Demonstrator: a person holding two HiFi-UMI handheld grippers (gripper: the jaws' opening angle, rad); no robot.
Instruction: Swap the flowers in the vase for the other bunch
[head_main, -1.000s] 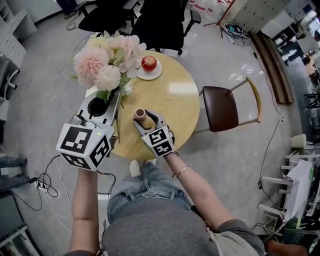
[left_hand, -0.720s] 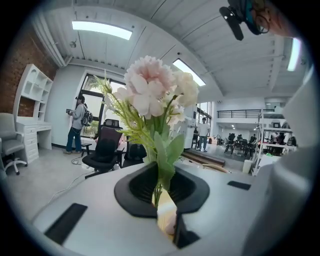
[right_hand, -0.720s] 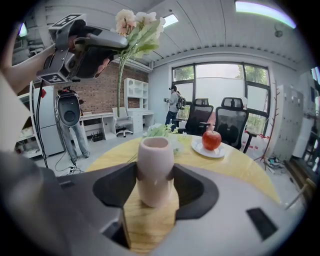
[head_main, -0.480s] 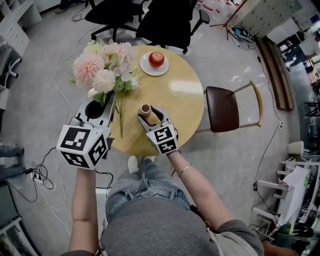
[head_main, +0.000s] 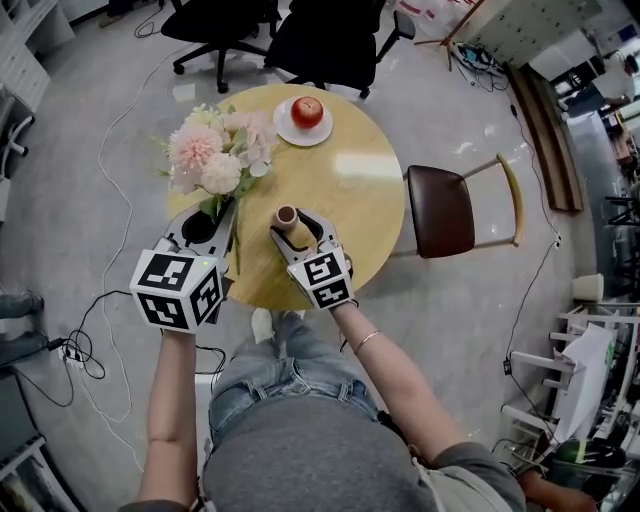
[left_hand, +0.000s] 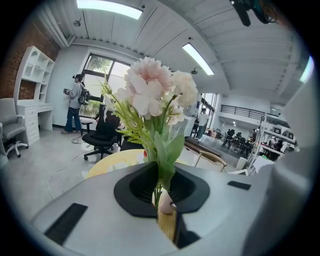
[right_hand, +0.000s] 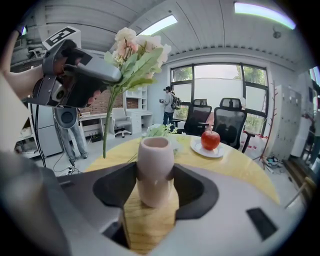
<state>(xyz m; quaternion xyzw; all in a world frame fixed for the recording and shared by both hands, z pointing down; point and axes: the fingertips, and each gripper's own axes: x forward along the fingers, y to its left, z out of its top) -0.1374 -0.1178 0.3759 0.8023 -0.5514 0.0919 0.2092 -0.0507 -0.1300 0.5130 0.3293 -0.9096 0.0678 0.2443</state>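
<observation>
My right tool (head_main: 297, 232) clamps the vase (head_main: 288, 218) steady; my left tool (head_main: 210, 212), clamped on the pink bunch (head_main: 215, 155), should lower its stems slowly.

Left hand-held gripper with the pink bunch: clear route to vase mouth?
Probably yes: vase mouth is empty, right hand-held gripper clamps only its body, and the pink bunch in the left hand-held gripper hangs beside it, nothing between.
</observation>
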